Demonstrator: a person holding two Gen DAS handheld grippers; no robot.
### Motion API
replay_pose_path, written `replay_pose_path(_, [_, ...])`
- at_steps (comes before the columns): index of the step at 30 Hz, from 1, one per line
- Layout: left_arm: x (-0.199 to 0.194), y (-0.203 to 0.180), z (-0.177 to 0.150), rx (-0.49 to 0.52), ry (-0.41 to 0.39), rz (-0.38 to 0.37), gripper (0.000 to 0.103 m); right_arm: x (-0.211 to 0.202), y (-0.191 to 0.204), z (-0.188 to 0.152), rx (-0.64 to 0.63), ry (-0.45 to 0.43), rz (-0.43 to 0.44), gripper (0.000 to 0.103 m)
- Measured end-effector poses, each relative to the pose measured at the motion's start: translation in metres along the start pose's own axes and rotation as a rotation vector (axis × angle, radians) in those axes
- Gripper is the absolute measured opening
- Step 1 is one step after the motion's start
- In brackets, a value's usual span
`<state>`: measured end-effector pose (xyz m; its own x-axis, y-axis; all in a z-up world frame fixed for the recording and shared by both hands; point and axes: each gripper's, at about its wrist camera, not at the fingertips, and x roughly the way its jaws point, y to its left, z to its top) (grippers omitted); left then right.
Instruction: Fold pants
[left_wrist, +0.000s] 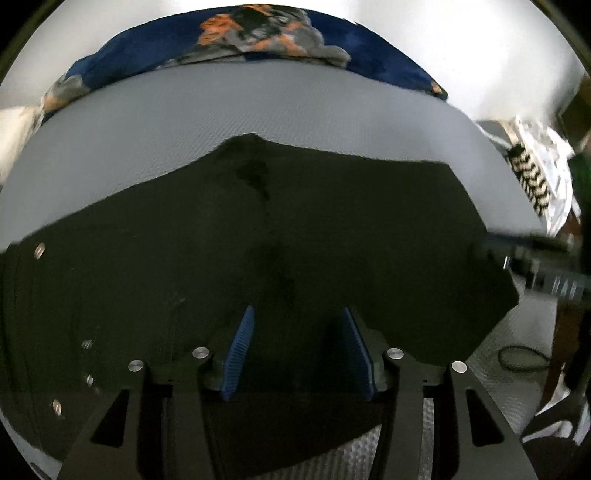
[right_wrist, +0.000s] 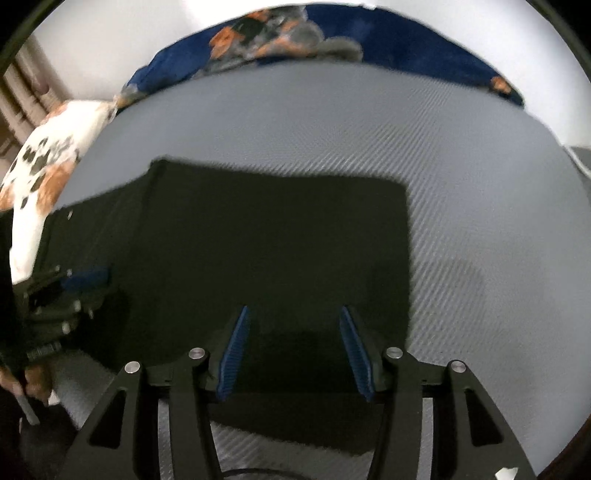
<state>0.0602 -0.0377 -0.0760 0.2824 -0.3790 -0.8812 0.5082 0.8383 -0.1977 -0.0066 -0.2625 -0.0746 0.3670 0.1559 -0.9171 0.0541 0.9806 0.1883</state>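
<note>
Pants (left_wrist: 258, 236), dark, lie flat on grey bed (left_wrist: 221, 110), filling the left view from 9 to 3 o'clock. Left gripper (left_wrist: 297, 314) and right gripper (right_wrist: 293, 314) hover over the cloth, jaws apart, nothing pinched. Patterned blanket (right_wrist: 332, 29) at 12 o'clock.

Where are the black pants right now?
In both wrist views the black pants lie flat on the grey bed sheet, under both tongs, with the blue patterned blanket behind them.
</note>
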Motion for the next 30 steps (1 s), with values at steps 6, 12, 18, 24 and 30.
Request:
replay_pose_path(6, [-0.044, 0.039, -0.006, -0.104, -0.080, 0.030, 0.052, 0.014, 0.042, -0.016, -0.079, 0.054, 0.070, 0.050])
replay_pose_path(12, [-0.088, 0.091, -0.021, -0.206, -0.167, 0.100, 0.059, 0.028, 0.088, -0.010, -0.179, 0.074, 0.133, 0.050])
replay_pose_path(18, [-0.120, 0.149, -0.039, -0.324, -0.222, 0.171, 0.060, 0.038, 0.122, -0.002, -0.236, 0.090, 0.162, 0.051])
replay_pose_path(24, [-0.127, 0.192, -0.055, -0.380, -0.210, 0.168, 0.064, 0.047, 0.135, 0.018, -0.244, 0.095, 0.164, 0.051])
replay_pose_path(30, [-0.118, 0.217, -0.064, -0.426, -0.181, 0.134, 0.064, 0.060, 0.139, 0.052, -0.212, 0.077, 0.116, 0.049])
